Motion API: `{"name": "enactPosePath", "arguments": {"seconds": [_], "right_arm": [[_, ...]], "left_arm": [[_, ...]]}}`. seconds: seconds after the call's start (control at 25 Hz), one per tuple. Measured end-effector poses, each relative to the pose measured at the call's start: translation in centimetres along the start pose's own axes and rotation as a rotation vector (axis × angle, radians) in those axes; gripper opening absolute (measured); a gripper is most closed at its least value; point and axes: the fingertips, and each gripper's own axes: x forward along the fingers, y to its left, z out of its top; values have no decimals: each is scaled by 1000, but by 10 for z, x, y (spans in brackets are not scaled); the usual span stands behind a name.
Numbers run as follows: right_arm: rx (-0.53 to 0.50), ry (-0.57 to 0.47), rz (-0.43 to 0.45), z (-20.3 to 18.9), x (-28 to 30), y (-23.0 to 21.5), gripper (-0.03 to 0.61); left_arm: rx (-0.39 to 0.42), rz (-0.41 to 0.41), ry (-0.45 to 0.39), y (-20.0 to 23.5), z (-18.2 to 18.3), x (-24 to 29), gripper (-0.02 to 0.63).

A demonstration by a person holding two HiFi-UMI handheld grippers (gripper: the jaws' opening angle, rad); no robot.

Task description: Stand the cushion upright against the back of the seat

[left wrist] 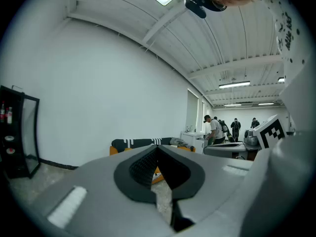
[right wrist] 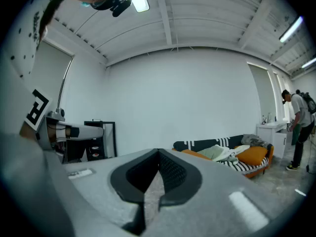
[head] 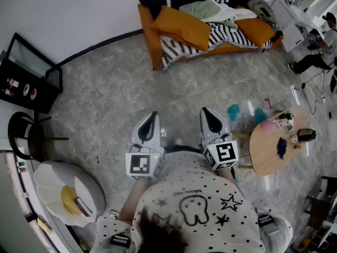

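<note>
- The cushion [head: 181, 25] to be stood up is probably the big orange one. It's slumped on the seat at the left end of the sofa [head: 149, 44], not yet upright against the sofa's back.
- A second orange cushion [head: 258, 30] sits at the sofa's right end, and a heap of clothes [head: 210, 8] lies between the two.
- The left tool [head: 152, 117] and the right tool [head: 207, 115] are both pinched closed with nothing in them. They're held side by side, well short of the sofa and aimed at it.
- This looks like a carry pose for the walk-up, imo. There's no reason to open the tools until the cushion's in reach.
- Only the head view shows the bare floor between the person and the sofa. It also shows the round wooden counter [head: 268, 154] off to the sofa's right.
- Only the left gripper view catches the people [left wrist: 217, 130] standing beyond the sofa's right end.
- The right gripper view gives the sofa at seat height, with a black cabinet [right wrist: 98, 139] off to its left.
</note>
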Motion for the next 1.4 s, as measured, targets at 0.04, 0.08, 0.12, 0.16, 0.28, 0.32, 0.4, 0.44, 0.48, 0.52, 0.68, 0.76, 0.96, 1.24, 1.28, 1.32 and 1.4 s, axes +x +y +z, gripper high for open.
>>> {"name": "enactPosePath", "arguments": {"seconds": [0.04, 0.08, 0.12, 0.16, 0.28, 0.32, 0.4, 0.44, 0.48, 0.52, 0.68, 0.76, 0.96, 1.24, 1.28, 1.32, 1.4], "right_arm": [[-1, 1, 1, -1, -1, 0, -3], [-1, 2, 3, -1, -2, 0, -3], [-1, 2, 4, -1, -3, 0, -3], [0, 3, 5, -1, -4, 0, -3], [0, 7, 9, -2, -6, -1, -3], [0, 9, 9, -2, -7, -2, -3], [-1, 11, 8, -4, -10, -5, -3], [-2, 12, 7, -6, -13, -7, -3], [-4, 12, 6, -8, -15, -8, -3], [-7, 14, 7, -9, -16, -10, -3], [-9, 11, 1, -12, -21, -24, -3], [14, -12, -5, -9, -25, -33, -3], [39, -33, 4, -10, -27, -45, -3], [41, 4, 38, -17, -16, -37, -3], [41, 8, 42, -17, -12, -35, -3], [40, 13, 42, -18, -8, -34, -3], [37, 22, 34, -18, 1, -33, -3]], "left_arm": [[0, -3, 0, -2, -1, -1, -5], [-1, -6, -1, -3, -1, -2, -5], [-4, -8, -1, -5, -1, -2, -5], [-8, -9, -2, -6, 0, -3, -3], [-15, -11, -3, -10, 3, -2, -3], [-9, -16, -4, -12, 2, -1, -3], [-6, -31, -18, -19, 0, -1, -3], [-6, -39, -27, -22, 0, -1, -3], [-1, -46, -33, -25, 0, 0, -3], [5, -50, -35, -27, 0, 2, -3], [3, -57, -36, -37, -2, 11, -3], [9, -63, -36, -44, 2, 15, -3], [4, -51, -58, -53, -2, 19, -3], [-12, -37, -30, -50, -8, 21, -3], [-17, -36, -21, -48, -6, 23, -3], [-22, -36, -11, -45, -3, 25, -3], [-27, -38, 0, -37, -1, 32, -3]]}}
